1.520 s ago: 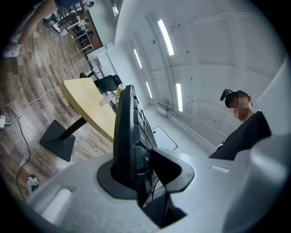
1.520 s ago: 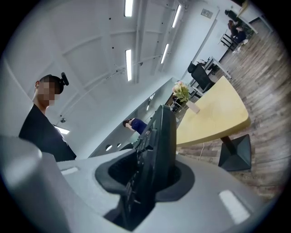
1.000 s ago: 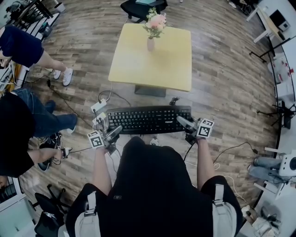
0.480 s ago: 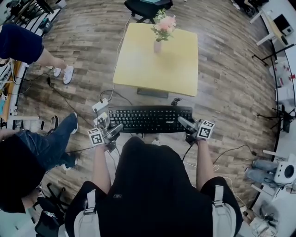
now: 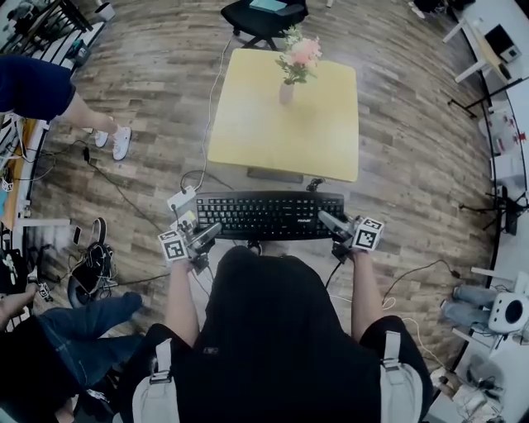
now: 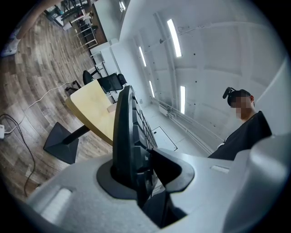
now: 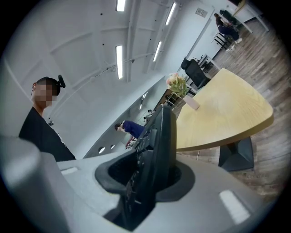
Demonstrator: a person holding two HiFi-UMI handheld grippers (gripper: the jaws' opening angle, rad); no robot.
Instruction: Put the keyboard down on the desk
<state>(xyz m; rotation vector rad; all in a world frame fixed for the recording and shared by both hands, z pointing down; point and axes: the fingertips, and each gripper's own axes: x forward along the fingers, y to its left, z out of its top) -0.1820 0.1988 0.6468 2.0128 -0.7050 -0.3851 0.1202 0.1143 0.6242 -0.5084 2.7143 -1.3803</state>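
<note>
One keyboard, one yellow desk, two grippers. The black keyboard is not on the desk: it hangs in the air just short of the desk's near edge, over the wooden floor, keys up and about level, its long side running along that edge. The left gripper is clamped on the keyboard's left end and the right gripper on its right end; in each gripper view the dark pads press on the board's edge from both sides. Both bare forearms reach straight forward past the person's body, elbows in, with the grippers held about level and angled slightly inward. On the desk stands one vase of pink flowers, close to the far edge. One black chair sits beyond that edge
</note>
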